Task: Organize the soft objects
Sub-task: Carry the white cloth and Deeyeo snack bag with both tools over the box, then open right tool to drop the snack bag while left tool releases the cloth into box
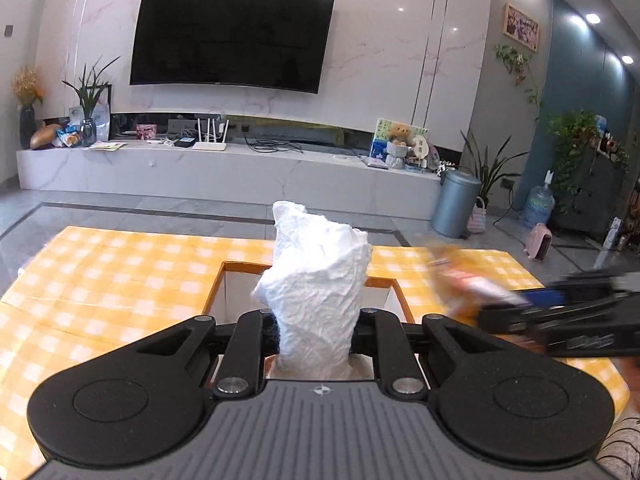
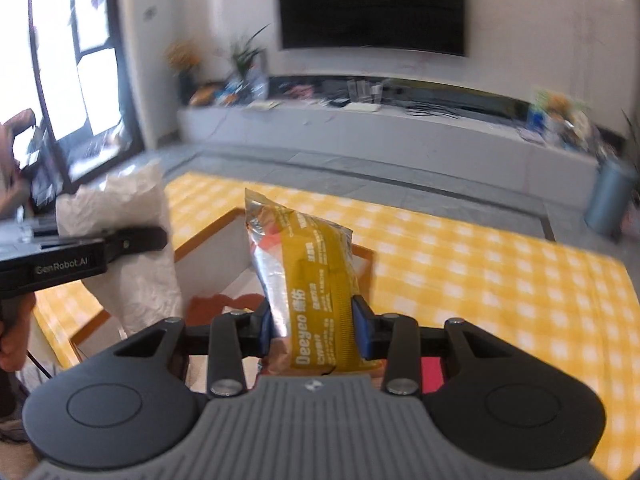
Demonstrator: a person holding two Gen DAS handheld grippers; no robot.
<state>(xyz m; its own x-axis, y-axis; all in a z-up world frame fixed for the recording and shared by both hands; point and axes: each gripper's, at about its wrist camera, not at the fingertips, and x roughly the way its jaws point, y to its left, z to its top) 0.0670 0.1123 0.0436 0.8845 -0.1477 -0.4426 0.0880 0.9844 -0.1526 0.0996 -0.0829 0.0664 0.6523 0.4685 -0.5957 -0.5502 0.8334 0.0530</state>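
Note:
My left gripper (image 1: 314, 330) is shut on a crumpled white paper bundle (image 1: 320, 280) and holds it upright above an open box (image 1: 232, 269) with an orange rim. My right gripper (image 2: 314, 330) is shut on a yellow and silver "Deeyeo" wipes packet (image 2: 316, 276), held upright over the same box (image 2: 208, 228). In the left wrist view the right gripper (image 1: 560, 312) and its packet (image 1: 460, 276) show blurred at the right. In the right wrist view the left gripper (image 2: 132, 242) and the white paper (image 2: 132, 220) show at the left.
The box sits on a table with a yellow checked cloth (image 1: 100, 272). Beyond it are grey floor, a white TV bench (image 1: 224, 168), a wall TV (image 1: 232, 34), a grey bin (image 1: 456, 204) and plants. A pink object (image 2: 432, 374) lies under my right gripper.

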